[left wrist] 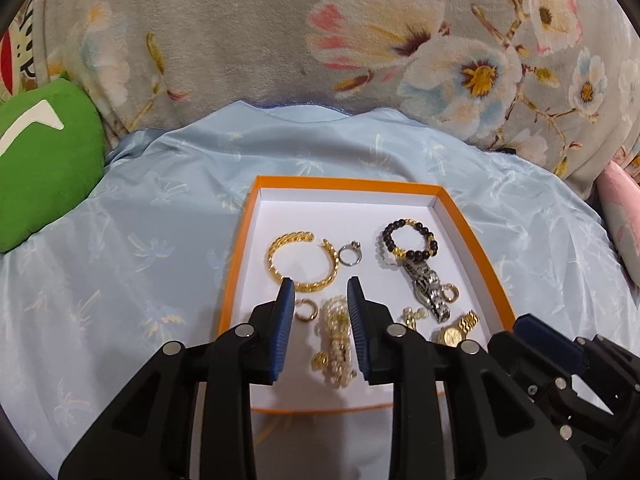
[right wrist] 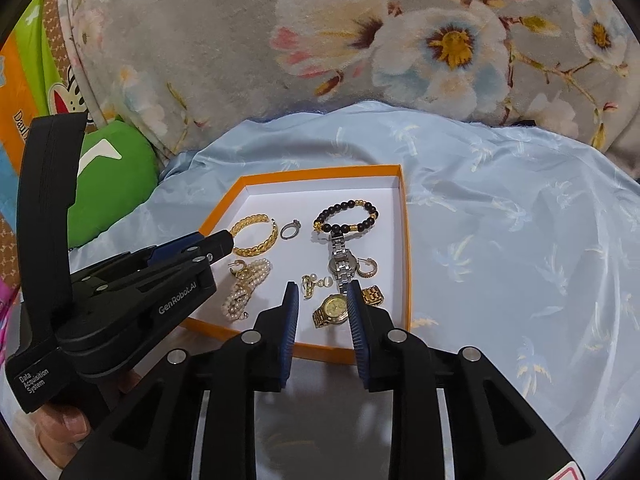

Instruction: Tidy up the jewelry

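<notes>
Inside the orange box (left wrist: 476, 236) on the blue sheet (left wrist: 140, 240), the pearl bracelet (left wrist: 335, 344) lies between the open left claw (left wrist: 320, 292), the gold watch (right wrist: 334, 308) lies between the open right claw (right wrist: 320, 294), and the left claw body reads "GenRobot.AI".

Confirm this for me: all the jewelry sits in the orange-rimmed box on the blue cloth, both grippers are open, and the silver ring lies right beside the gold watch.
Not quite. The silver ring lies beside the gold bangle, far from the gold watch, as the right wrist view shows. The rest holds: the jewelry is in the orange-rimmed box and both grippers are open.
</notes>
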Demonstrator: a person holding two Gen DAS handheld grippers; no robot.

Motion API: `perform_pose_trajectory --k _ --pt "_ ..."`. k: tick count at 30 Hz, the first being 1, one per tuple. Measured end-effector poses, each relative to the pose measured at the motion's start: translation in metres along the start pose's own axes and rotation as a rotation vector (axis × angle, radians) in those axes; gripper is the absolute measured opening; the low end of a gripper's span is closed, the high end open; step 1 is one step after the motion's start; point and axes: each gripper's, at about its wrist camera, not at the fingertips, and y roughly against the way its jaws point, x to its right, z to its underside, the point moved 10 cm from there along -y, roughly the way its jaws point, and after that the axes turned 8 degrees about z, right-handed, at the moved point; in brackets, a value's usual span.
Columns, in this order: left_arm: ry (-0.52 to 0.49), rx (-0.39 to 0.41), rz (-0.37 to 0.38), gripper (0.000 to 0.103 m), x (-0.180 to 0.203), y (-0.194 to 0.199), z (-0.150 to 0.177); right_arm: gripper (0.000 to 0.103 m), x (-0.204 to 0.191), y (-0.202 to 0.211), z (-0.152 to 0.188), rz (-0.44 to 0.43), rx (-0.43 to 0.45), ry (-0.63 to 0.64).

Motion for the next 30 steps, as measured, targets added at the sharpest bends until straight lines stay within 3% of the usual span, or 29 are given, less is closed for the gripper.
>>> perform_pose_trajectory --k 5,11,14,17,24,30 --pt "0.025 0.000 -0.035 0.026 -0.005 0.024 0.026 0.047 0.001 0.020 0.017 0.067 0.036 0.028" --pt "0.010 -0.022 -0.067 0.026 -0.001 0.040 0.052 0.054 -0.001 0.034 0.040 0.098 0.022 0.036" --pt "0.028 -0.025 -0.068 0.037 -0.002 0.046 0.060 0.058 -0.001 0.038 0.049 0.097 0.011 0.029" --pt "0.031 -0.024 -0.085 0.040 -0.002 0.053 0.065 0.065 0.002 0.043 0.053 0.099 0.011 0.013" --pt "0.047 -0.046 -0.118 0.050 -0.007 0.058 0.076 0.069 0.006 0.038 0.058 0.111 -0.023 0.001" --pt "0.040 -0.070 -0.130 0.050 -0.007 0.053 0.078 0.070 0.008 0.032 0.061 0.111 -0.052 -0.010"
